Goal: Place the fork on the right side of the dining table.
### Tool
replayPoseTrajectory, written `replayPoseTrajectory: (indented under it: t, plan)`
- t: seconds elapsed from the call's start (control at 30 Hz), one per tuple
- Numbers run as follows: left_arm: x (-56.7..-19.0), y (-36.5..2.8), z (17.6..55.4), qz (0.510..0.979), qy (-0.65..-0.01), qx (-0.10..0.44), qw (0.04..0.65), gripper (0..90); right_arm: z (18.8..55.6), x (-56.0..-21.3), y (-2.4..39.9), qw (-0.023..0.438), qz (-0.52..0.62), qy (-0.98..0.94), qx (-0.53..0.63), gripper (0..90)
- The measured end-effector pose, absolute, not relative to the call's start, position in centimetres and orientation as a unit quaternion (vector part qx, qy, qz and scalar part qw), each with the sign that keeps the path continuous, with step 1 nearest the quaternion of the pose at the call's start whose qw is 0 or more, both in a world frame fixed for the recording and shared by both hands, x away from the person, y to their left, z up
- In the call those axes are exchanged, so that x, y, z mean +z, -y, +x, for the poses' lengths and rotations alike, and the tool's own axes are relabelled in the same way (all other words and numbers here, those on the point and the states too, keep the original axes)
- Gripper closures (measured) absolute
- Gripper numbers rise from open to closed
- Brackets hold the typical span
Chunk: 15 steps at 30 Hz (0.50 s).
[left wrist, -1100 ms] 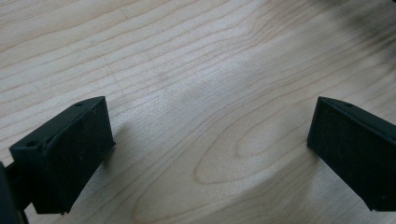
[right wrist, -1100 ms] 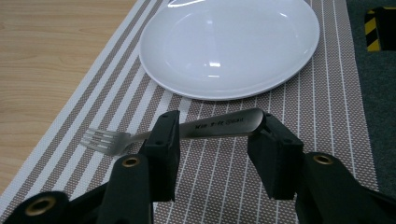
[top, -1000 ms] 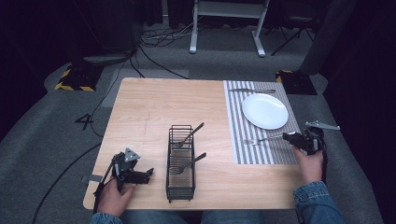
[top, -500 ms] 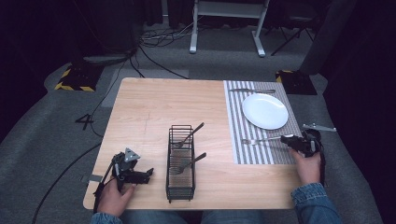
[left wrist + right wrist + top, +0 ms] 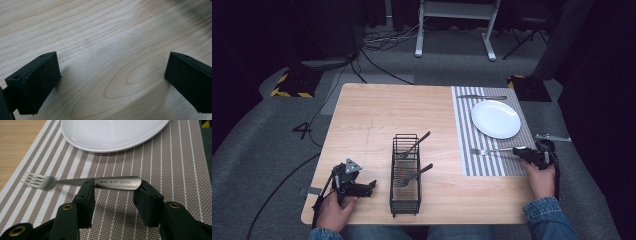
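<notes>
A steel fork (image 5: 492,150) (image 5: 112,182) lies flat on the striped placemat (image 5: 467,125) (image 5: 175,170), tines pointing left, just in front of the white plate (image 5: 495,118) (image 5: 112,132). My right gripper (image 5: 519,151) (image 5: 115,195) sits low at the fork's handle end, its jaws apart. The handle runs crosswise past their tips, not pinched between the pads. My left gripper (image 5: 367,186) (image 5: 112,75) rests near the table's front left corner, open wide over bare wood with nothing between its jaws.
A black wire caddy (image 5: 405,172) stands at the front middle of the table, with two forks (image 5: 414,145) leaning out of it. A knife (image 5: 482,96) lies on the placemat beyond the plate. The table's right edge runs close beside my right hand.
The right gripper has eased slightly toward the near edge while the fork stays where it was. The left hand has not moved.
</notes>
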<state>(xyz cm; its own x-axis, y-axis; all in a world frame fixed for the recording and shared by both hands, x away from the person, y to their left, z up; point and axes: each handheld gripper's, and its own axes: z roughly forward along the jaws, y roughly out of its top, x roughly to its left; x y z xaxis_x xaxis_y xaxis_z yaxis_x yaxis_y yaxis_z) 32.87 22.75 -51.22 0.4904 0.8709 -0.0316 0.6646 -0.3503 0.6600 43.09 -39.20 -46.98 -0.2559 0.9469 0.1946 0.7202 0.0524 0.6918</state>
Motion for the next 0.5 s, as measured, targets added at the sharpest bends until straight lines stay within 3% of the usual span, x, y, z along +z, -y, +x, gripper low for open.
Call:
replayPoseTrajectory:
  t: [0.5]
  plan:
    - [-51.21, -22.75, 32.87, 0.805, -0.477, 0.166, 0.312, 0.3, 42.57, -47.29, 40.01, 0.17, 0.598, -0.697, 0.357, 42.4]
